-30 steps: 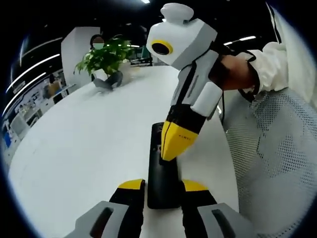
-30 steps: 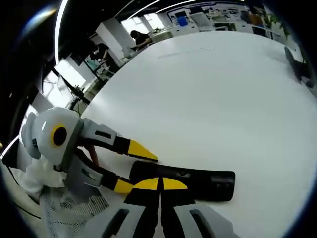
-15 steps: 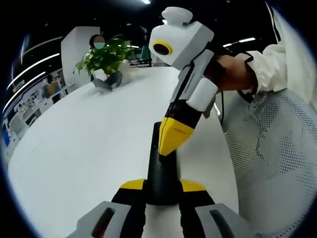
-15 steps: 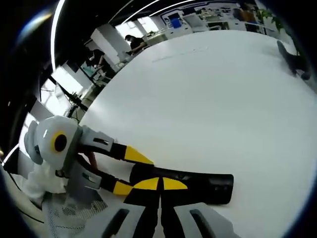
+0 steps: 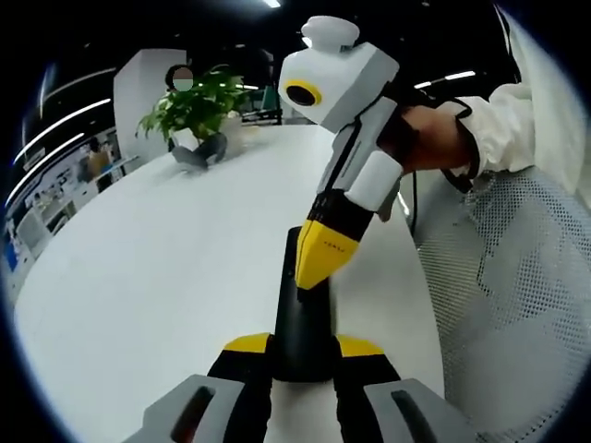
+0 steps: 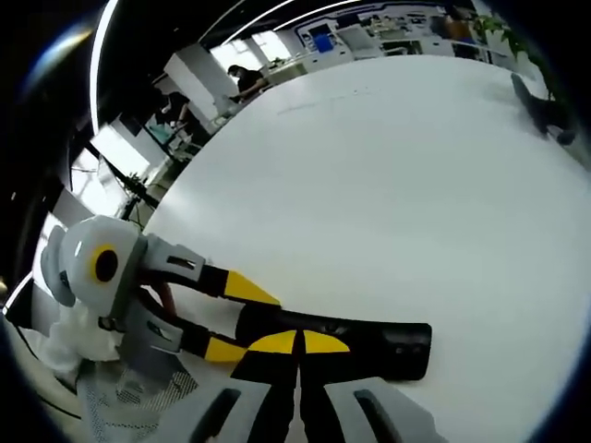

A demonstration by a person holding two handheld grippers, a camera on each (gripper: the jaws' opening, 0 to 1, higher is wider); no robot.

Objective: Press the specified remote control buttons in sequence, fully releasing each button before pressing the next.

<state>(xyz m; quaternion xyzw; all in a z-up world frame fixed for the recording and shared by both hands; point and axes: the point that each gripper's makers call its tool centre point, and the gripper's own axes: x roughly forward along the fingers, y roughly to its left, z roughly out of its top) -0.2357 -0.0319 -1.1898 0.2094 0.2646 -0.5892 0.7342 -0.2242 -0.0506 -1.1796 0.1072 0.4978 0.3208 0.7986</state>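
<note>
Near the table's edge lies the black remote control (image 5: 303, 314) — its near end is clamped between the left gripper (image 5: 305, 349) jaws. Pressed together, the right gripper (image 6: 298, 341) jaws rest their yellow tips on the remote's top face. Beyond it spreads the white table (image 5: 166, 249), a potted plant (image 5: 199, 115) at its far edge.

A potted plant (image 5: 197, 115) stands on the white table (image 5: 166, 258), far beyond the fingertips and off to their left. A white mesh chair back (image 5: 503, 286) rises right of them.
</note>
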